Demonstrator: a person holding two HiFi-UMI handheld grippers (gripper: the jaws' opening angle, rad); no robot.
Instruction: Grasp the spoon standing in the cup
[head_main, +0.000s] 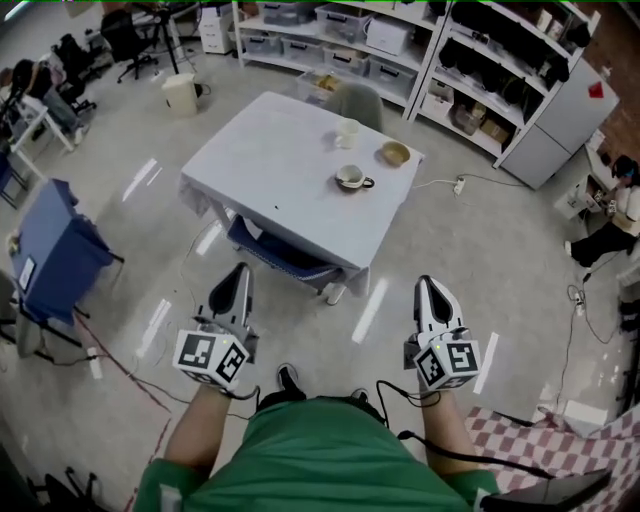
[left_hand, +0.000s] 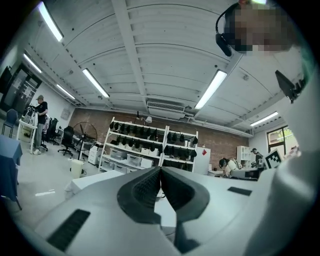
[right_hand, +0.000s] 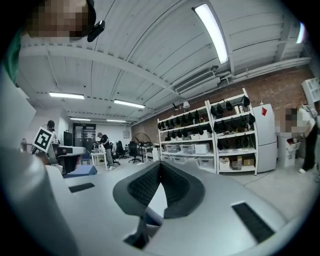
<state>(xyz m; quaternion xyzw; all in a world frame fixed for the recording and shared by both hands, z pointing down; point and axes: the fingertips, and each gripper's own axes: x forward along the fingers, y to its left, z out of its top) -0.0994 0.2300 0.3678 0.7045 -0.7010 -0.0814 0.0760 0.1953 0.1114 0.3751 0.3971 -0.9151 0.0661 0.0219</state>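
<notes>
A table under a white cloth (head_main: 270, 160) stands ahead of me in the head view. On it are a pale cup (head_main: 347, 131), a tan bowl (head_main: 395, 153) and a handled cup (head_main: 352, 178). The spoon is too small to make out. My left gripper (head_main: 240, 270) and right gripper (head_main: 424, 283) hang low in front of my body, well short of the table's near edge, both pointing toward it. The left gripper (left_hand: 160, 170) has its jaws pressed together with nothing between them. The right gripper (right_hand: 159, 164) is likewise shut and empty.
A blue seat (head_main: 277, 252) sits tucked under the table's near side. A blue-draped stand (head_main: 50, 245) is at the left and a white bin (head_main: 181, 93) beyond the table. Shelving (head_main: 400, 50) lines the back. Cables (head_main: 120, 365) cross the floor; a checked cloth (head_main: 590, 440) lies bottom right.
</notes>
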